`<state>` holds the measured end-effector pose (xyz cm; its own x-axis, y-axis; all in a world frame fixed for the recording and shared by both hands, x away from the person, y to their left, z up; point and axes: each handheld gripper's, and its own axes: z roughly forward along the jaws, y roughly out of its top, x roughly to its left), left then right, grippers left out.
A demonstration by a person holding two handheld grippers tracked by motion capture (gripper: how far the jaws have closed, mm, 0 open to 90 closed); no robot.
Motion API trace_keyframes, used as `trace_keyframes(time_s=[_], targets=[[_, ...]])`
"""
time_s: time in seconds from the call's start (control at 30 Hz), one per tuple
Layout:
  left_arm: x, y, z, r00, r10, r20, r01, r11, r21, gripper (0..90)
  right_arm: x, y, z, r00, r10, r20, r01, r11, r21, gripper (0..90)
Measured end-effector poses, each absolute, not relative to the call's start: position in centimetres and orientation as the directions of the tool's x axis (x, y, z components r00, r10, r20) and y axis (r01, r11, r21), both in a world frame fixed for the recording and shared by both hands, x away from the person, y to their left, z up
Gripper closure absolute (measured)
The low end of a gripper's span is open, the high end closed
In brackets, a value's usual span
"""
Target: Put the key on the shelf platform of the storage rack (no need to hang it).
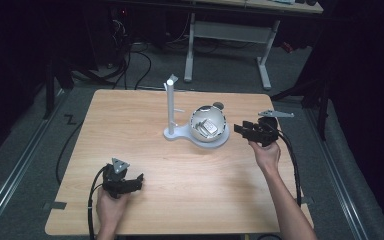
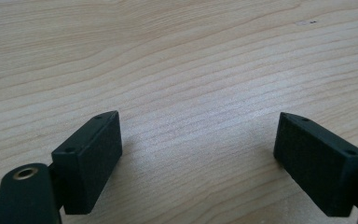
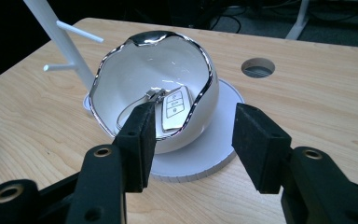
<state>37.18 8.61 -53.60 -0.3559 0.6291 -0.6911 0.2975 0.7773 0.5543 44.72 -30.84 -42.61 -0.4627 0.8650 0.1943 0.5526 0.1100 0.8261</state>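
A white egg-shaped bowl [image 1: 208, 125] with a chrome rim stands on the round base [image 1: 180, 134] of a white stand with a tall post [image 1: 171, 105]. Inside the bowl [image 3: 158, 93] lies a white car key fob [image 3: 175, 109] with a metal ring. My right gripper [image 1: 240, 129] is just right of the bowl and points at it; its jaws [image 3: 193, 126] stand apart with nothing between them. My left gripper [image 1: 139, 180] rests low over the near left of the table. In the left gripper view its jaws [image 2: 198, 140] stand wide apart over bare wood.
The wooden table [image 1: 130, 125] has a round cable hole [image 1: 219, 105] behind the bowl. The post [image 3: 60, 37] carries thin side pegs. Cables trail from both grippers off the near edge. Beyond the table are a dark floor, cables and a desk frame [image 1: 265, 65].
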Motion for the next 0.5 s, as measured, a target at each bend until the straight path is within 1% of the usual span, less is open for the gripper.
trace_keyframes(time_s=[0.13,0.23,0.33,0.5], targets=[[37.2,8.6,-53.6,-0.355,0.630,-0.690,0.300,0.776,0.554,15.6,44.1,-31.2,-42.5,-0.458,0.867,0.195,0.544,0.099,0.833,50.1],[37.2,8.6,-53.6,-0.356,0.629,-0.691,0.298,0.777,0.554,15.6,43.6,-31.6,-42.8,-0.447,0.870,0.210,0.563,0.091,0.821,50.1],[37.2,8.6,-53.6,-0.356,0.630,-0.690,0.299,0.777,0.555,15.6,42.6,-32.0,-42.7,-0.447,0.866,0.222,0.549,0.069,0.833,50.3],[37.2,8.6,-53.6,-0.356,0.629,-0.691,0.298,0.777,0.554,15.6,41.4,-32.7,-42.9,-0.437,0.873,0.217,0.547,0.067,0.834,50.8]])
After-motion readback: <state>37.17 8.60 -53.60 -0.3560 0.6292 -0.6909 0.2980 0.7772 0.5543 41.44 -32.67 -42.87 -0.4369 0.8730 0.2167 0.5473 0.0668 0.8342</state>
